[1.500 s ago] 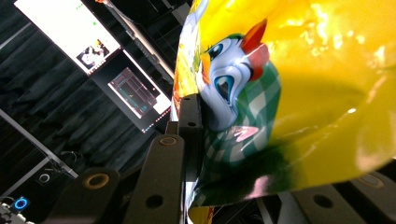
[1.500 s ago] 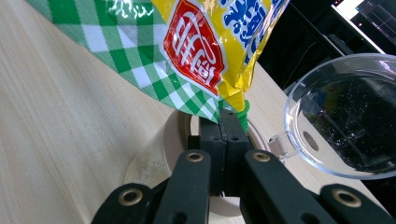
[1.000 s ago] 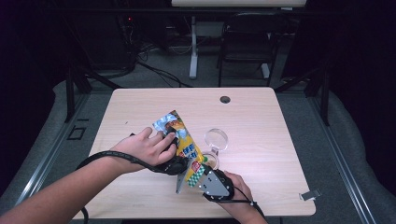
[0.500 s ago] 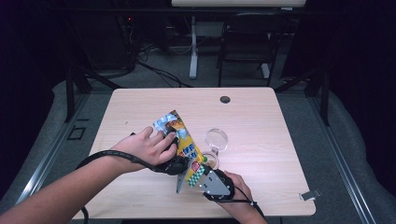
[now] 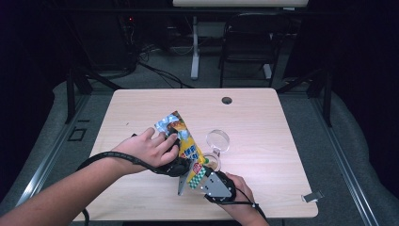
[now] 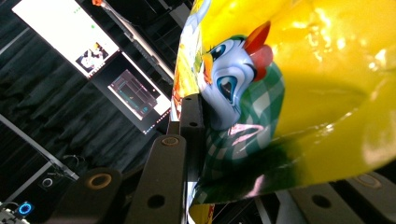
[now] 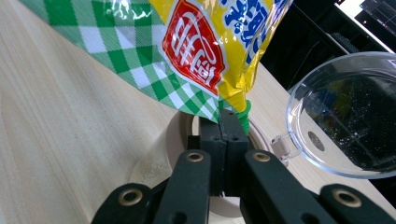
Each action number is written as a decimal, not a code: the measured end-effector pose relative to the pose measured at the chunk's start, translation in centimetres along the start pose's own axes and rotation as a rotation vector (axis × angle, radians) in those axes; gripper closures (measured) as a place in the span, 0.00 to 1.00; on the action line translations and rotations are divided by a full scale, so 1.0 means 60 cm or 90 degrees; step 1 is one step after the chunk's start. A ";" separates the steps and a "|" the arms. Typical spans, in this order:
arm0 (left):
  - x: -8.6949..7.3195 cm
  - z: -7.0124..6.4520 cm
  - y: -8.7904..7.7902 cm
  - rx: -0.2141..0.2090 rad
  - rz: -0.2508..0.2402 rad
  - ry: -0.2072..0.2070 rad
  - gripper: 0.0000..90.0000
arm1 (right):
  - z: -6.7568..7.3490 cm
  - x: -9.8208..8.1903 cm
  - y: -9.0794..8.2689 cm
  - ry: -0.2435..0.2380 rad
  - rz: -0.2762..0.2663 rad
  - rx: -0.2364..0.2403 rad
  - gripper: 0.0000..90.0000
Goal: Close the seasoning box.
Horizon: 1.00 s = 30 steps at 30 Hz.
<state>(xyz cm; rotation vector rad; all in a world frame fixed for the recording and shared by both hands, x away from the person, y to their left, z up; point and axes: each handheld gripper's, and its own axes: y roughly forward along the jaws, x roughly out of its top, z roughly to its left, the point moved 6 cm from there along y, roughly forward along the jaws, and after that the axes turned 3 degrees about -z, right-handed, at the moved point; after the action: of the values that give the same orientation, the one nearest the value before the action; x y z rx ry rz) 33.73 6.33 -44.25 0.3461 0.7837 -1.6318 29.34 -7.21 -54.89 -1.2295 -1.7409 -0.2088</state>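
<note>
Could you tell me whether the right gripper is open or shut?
Shut: the right gripper pinches the corner of the snack bag, jaws pressed together.

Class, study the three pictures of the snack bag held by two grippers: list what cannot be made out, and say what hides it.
- Snack bag contents: opaque foil, every view.
- Wooden jar interior: right gripper view, bag and right gripper cover it.
- Left gripper far jaw: left gripper view, bag covers it.
- Clear lid: right gripper view, frame edge cuts it.
- Bag lettering: high view, too small.
</note>
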 end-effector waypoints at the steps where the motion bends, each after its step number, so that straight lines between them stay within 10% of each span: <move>1: 0.000 0.001 0.000 0.002 0.000 0.002 0.88 | 0.000 0.000 0.000 0.002 -0.002 -0.002 1.00; 30: 0.001 0.007 -0.002 -0.001 -0.002 0.006 0.89 | 0.001 0.001 -0.001 0.012 -0.005 0.005 1.00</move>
<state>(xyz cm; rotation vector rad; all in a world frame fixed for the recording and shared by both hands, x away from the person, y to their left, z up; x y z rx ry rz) 33.70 6.04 -43.96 0.3513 0.7935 -1.6334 29.25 -7.15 -54.84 -1.2119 -1.7280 -0.2172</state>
